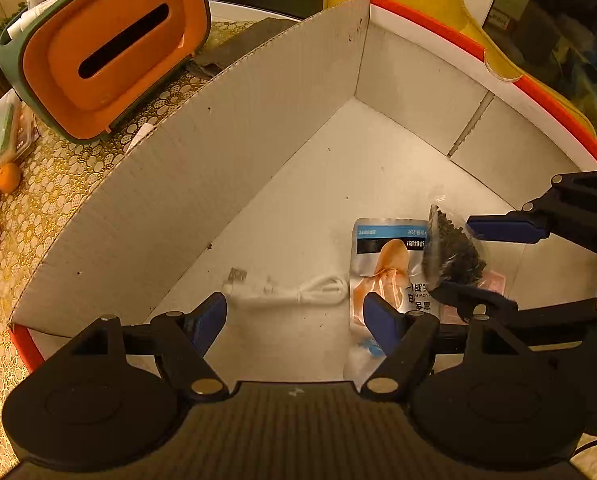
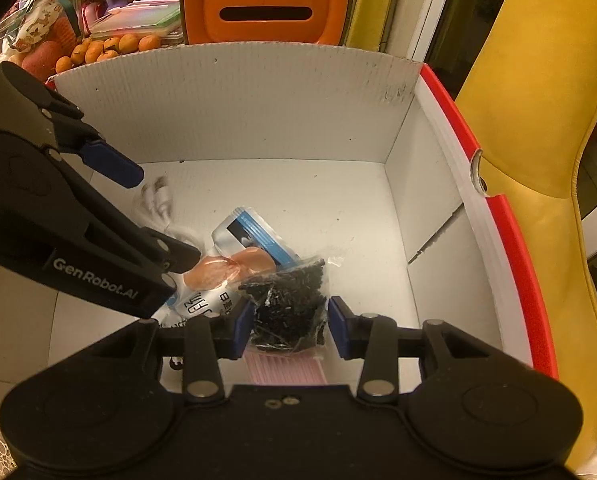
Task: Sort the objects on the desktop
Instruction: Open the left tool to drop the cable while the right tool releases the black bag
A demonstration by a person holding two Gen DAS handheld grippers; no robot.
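While the left hand-held gripper (image 1: 294, 316) is hovering open above the white USB cable (image 1: 294, 290) lying lengthwise across the cardboard box (image 1: 170, 184) floor, the right hand-held gripper (image 2: 290, 324) is straddling the bag of dark pellets (image 2: 288, 304) atop the snack pouch (image 2: 234, 264), jaws apart; closing carelessly risks pinching both.

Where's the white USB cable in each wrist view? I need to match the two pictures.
Left wrist: white USB cable lies coiled on the box floor, lower centre, just ahead of the left gripper.
Right wrist: cable sits centre-left, partly hidden behind the left gripper's arm.
Shared landmark: the chicken snack pouch, right of the cable in both.
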